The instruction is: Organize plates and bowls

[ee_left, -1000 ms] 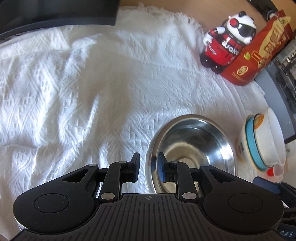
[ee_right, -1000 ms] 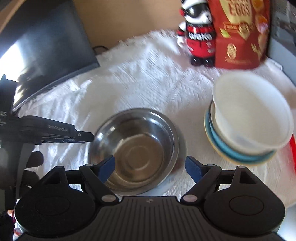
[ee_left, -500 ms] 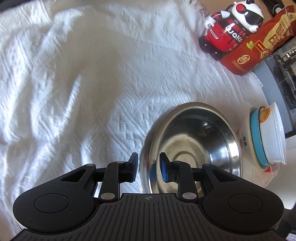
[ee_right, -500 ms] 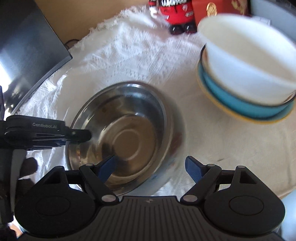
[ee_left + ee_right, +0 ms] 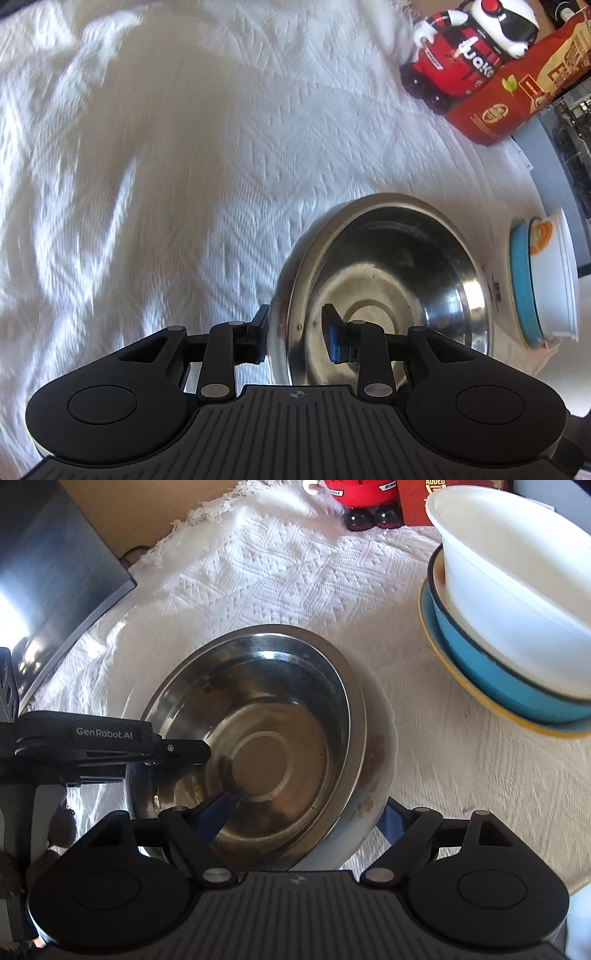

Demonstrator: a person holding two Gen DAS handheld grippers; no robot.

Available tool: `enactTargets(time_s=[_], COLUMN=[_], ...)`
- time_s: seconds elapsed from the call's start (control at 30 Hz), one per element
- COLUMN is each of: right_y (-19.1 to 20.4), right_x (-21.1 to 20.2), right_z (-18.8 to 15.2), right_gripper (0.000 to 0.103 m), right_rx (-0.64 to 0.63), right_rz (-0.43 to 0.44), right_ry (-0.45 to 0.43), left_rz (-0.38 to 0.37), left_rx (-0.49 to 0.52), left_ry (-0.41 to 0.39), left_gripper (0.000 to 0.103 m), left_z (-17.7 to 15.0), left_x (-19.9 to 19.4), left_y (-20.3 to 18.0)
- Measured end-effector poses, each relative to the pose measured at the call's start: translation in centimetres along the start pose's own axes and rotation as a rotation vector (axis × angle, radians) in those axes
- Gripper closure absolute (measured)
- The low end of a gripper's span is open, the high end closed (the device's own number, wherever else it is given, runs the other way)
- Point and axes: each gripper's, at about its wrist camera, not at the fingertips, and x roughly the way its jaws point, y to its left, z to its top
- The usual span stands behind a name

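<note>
A steel bowl (image 5: 391,295) (image 5: 258,734) sits on a white plate with a flowered rim (image 5: 380,760) on the white cloth. My left gripper (image 5: 295,336) is shut on the bowl's near-left rim, one finger outside, one inside; it also shows in the right wrist view (image 5: 177,749). My right gripper (image 5: 303,819) is open, its fingers straddling the near edge of bowl and plate. A stack with a white bowl (image 5: 517,572) in a blue bowl (image 5: 498,672) on a yellow-rimmed plate (image 5: 461,686) stands to the right (image 5: 543,284).
A red and black panda toy (image 5: 465,55) and a red carton (image 5: 524,96) stand at the back right. A dark laptop (image 5: 44,590) lies at the left on the white cloth (image 5: 184,147). A grey appliance (image 5: 561,136) is at the far right.
My left gripper has closed in on the steel bowl's rim and gripped it. My right gripper has moved forward and down until its open fingers straddle the bowl and plate.
</note>
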Motion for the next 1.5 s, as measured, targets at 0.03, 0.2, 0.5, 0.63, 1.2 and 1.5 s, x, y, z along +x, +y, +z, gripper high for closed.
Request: enactTargets(time_s=[0.03, 0.2, 0.5, 0.63, 1.2, 1.5], right_y=[0.1, 0.4, 0.0, -0.4, -5.0, -13.6], right_x=[0.1, 0.9, 1.1, -0.8, -15.7, -12.1], right_z=[0.3, 0.8, 1.2, 1.0, 7.3, 13.0], right_gripper=[0.019, 0.017, 0.017, 0.017, 0.014, 0.011], right_rx=[0.003, -0.015, -0.035, -0.083, -0.508, -0.448], right_rz=[0.002, 0.013, 0.049, 0.059, 0.059, 0.013], right_ry=[0.000, 0.009, 0.047, 0.053, -0.237, -0.236], left_rz=[0.008, 0.025, -0.025, -0.008, -0.102, -0.124], left_rx=[-0.002, -0.020, -0.087, -0.078, -0.052, -0.007], left_ry=[-0.005, -0.004, -0.063, -0.159, -0.372, -0.301], left_gripper=[0.071, 0.071, 0.074, 0.074, 0.074, 0.074], left_z=[0.3, 0.7, -0.2, -0.8, -1.0, -3.1], left_x=[0.1, 0.6, -2.2, -5.5, -8.7, -4.7], left_y=[-0.1, 0.0, 1.4, 1.6, -11.4, -18.7])
